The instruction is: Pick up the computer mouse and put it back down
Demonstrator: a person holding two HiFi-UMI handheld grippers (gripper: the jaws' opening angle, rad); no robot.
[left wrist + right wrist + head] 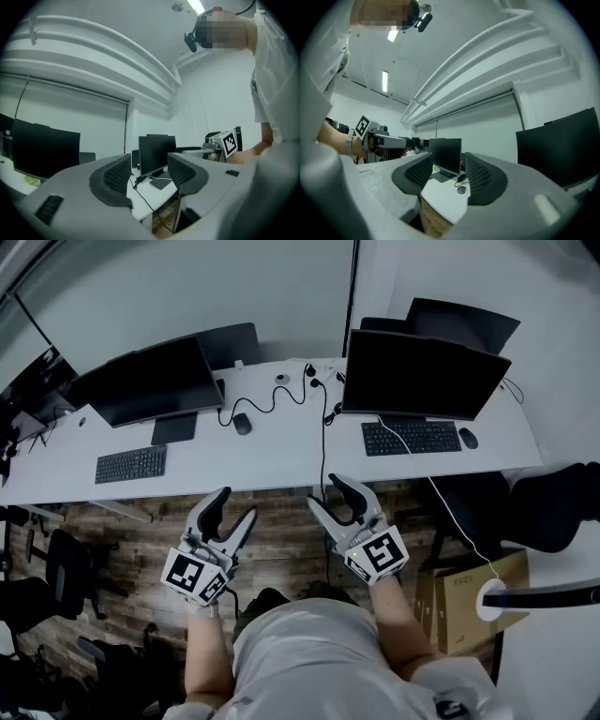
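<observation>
The near edge of the desk (281, 474) runs straight across in front of you, and both grippers hang short of it over the floor (281, 549), well apart from anything on the top. Your left gripper (237, 504) stands with its jaws apart and nothing between them. Your right gripper (324, 491) is the same, spread and empty. There is free room between the two, and between each and the desk edge.

The mouse (242, 424) lies on the desk near the middle, just right of the left monitor (155, 382), with its cable (272, 401) snaking back toward the wall. Bare white top lies around it on all sides. In the right gripper view it shows far off through the gap between the jaws (461, 190). A second mouse (468, 438) sits at the far right, just beside the right keyboard (411, 437).

The jaw pads (117, 176) are dark and ribbed, set in smooth grey curved shells. The desk is long, flat and matte white. The floor is wood plank, brown and streaked. A cardboard box (469, 601) stands on it at your right, and a black chair (56, 563) at your left. The wall behind the monitors is plain and pale.
</observation>
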